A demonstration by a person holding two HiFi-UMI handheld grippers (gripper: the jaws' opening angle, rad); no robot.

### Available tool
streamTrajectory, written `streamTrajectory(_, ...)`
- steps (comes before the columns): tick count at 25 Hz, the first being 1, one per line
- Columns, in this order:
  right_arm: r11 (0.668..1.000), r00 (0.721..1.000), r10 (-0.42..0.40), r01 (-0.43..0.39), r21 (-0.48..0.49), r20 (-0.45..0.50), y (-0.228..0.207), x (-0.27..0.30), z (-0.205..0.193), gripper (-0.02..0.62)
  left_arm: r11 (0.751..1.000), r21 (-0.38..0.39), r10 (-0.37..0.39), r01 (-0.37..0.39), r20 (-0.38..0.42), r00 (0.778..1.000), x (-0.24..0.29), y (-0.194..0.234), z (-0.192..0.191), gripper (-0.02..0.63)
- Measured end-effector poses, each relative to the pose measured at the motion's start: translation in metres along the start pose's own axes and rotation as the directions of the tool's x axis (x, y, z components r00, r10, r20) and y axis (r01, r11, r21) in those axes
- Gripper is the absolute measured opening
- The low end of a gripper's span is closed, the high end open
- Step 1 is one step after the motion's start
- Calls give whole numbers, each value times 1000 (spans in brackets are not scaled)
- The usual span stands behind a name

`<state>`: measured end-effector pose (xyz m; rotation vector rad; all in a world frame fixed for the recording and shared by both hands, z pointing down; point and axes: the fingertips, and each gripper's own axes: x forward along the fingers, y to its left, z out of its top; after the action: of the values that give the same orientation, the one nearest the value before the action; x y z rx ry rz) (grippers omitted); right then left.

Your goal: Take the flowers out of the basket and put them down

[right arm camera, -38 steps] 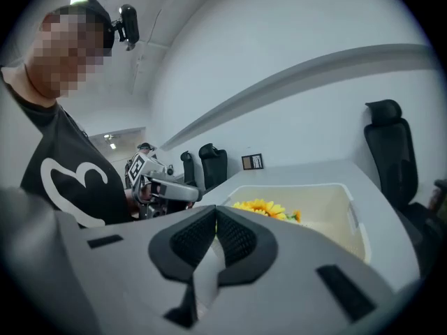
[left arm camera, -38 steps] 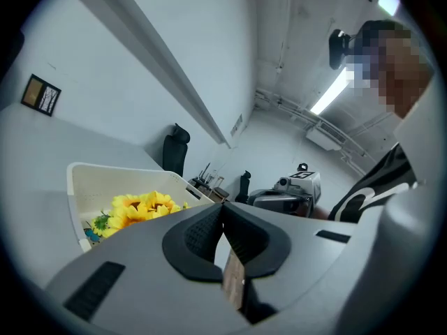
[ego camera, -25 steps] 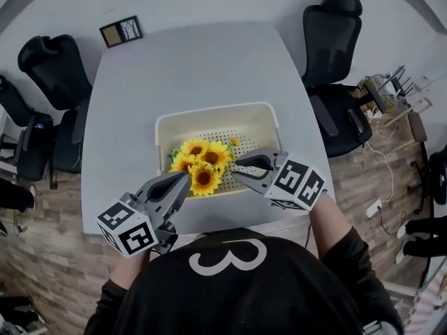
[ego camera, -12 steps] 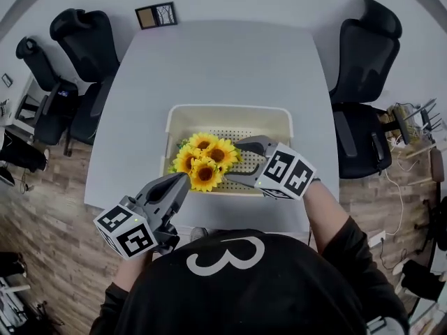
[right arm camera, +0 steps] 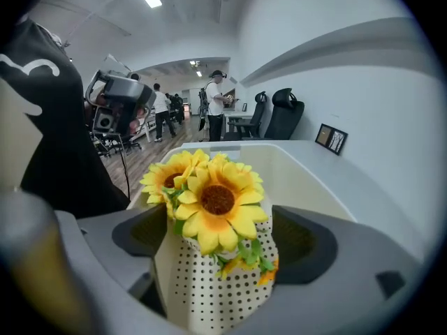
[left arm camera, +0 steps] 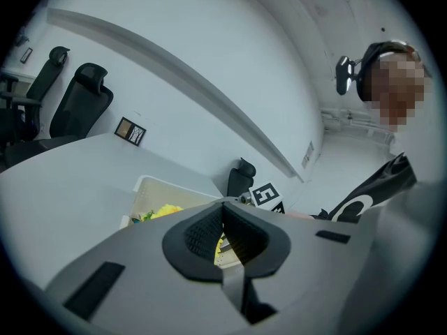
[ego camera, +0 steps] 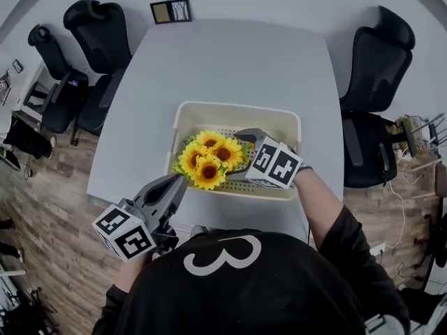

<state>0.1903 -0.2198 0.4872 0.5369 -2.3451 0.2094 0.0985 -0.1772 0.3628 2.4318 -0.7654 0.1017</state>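
Note:
A bunch of yellow sunflowers (ego camera: 209, 160) lies at the left end of a cream perforated basket (ego camera: 237, 107) on the grey table. My right gripper (ego camera: 236, 155) reaches into the basket from the right. Its jaws have just been opening and now stand wide on either side of the blooms. In the right gripper view the sunflowers (right arm camera: 216, 199) sit between the two pads without being pressed, with the dotted basket floor beneath them. My left gripper (ego camera: 179, 181) hovers at the basket's near left corner, outside it, with its jaws shut and empty; in its own view the left gripper (left arm camera: 223, 218) points at the basket (left arm camera: 150, 185).
The grey table (ego camera: 230, 61) stretches bare beyond the basket, with a small picture frame (ego camera: 170, 10) at its far edge. Black office chairs stand at the left (ego camera: 98, 40) and right (ego camera: 380, 54). People (right arm camera: 216, 103) stand far off in the room.
My right gripper has dropped into the basket toward the sunflowers and its jaws have spread from nearly shut to wide. The left gripper has stayed near the basket's front left corner.

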Motion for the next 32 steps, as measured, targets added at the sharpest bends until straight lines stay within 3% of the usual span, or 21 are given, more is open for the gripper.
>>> streamTrajectory(7,997,998,67,-67,-31,-20,3,25,-9,449,999,-12,35,-34,15,999,-8,12,3,12)
streamTrajectory(13,994,994,108,-107,-23,25,8,36,-8,449,999,-23,47,-46,10,999,-8,18,1,12)
streamTrajectory(22,984,991,130,-123,-126,44,21,55,-15,448,995,-55,80,-79,7,997,-10,26,-11,12)
streamTrajectory(29,990,971,135,-140,9,195,11,55,-1,442,992,-72,110,-108,17,994,-17,29,-15,12)
streamTrajectory(32,991,968,132,-136,7,211,11,57,-1,373,990,-81,121,-119,21,992,-21,30,-17,12)
